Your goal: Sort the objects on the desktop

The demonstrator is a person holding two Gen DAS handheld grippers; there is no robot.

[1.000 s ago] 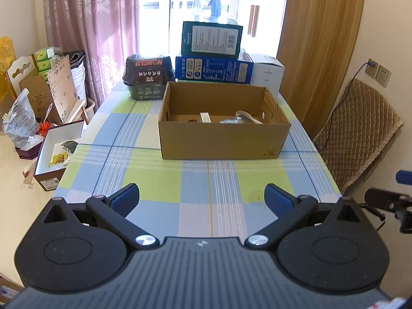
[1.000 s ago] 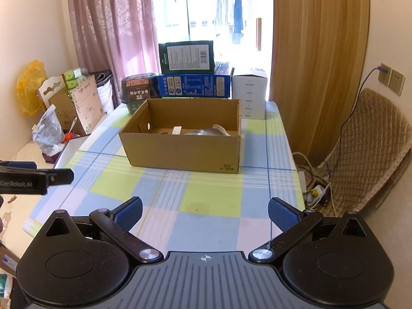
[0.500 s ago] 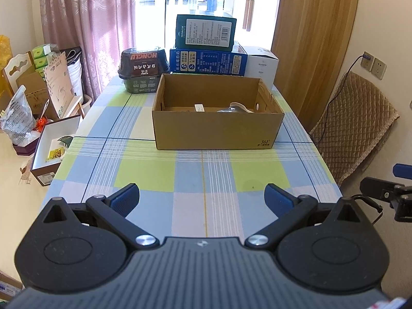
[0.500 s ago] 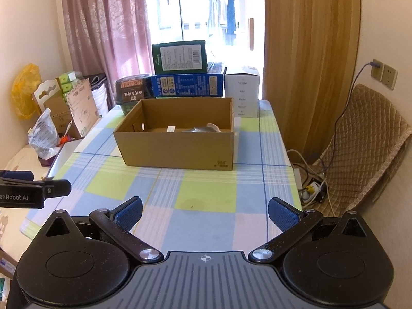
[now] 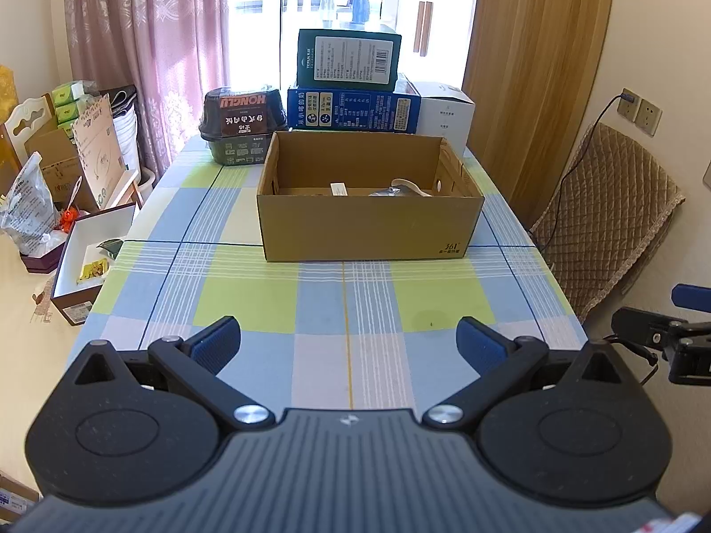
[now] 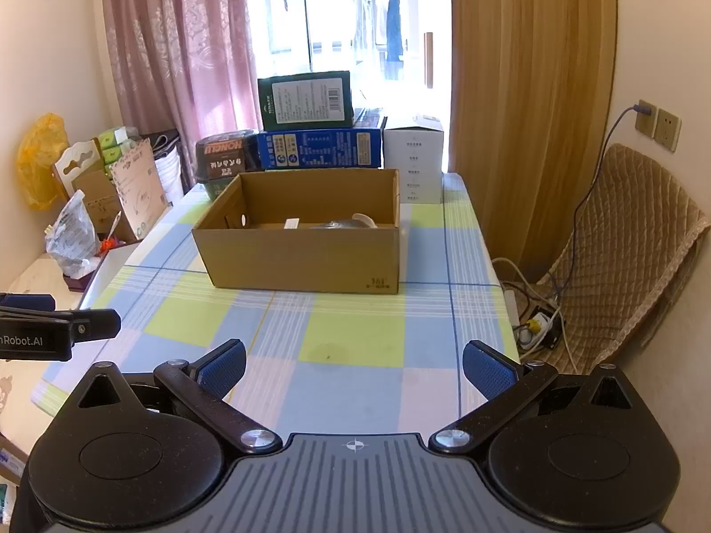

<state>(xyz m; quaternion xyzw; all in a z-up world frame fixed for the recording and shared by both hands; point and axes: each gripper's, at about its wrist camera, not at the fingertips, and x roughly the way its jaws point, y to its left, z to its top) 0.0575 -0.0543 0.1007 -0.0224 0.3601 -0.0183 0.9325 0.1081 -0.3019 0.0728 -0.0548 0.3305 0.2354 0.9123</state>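
An open brown cardboard box (image 5: 369,226) stands in the middle of the checkered table (image 5: 346,311); it also shows in the right wrist view (image 6: 306,257). Inside it lie a white label and a dark object with a pale handle (image 5: 400,190). My left gripper (image 5: 349,346) is open and empty above the table's near edge. My right gripper (image 6: 355,366) is open and empty, also at the near edge. Each gripper shows at the side of the other's view.
Behind the box stand a dark bowl pack (image 5: 242,124), a blue carton (image 5: 353,109) with a green box (image 5: 349,60) on top, and a white box (image 5: 446,113). A padded chair (image 5: 600,217) stands right. Boxes and bags (image 5: 75,262) lie left on the floor.
Both grippers have pulled back and risen a little, so the box and table look farther away. The jaws have stayed open.
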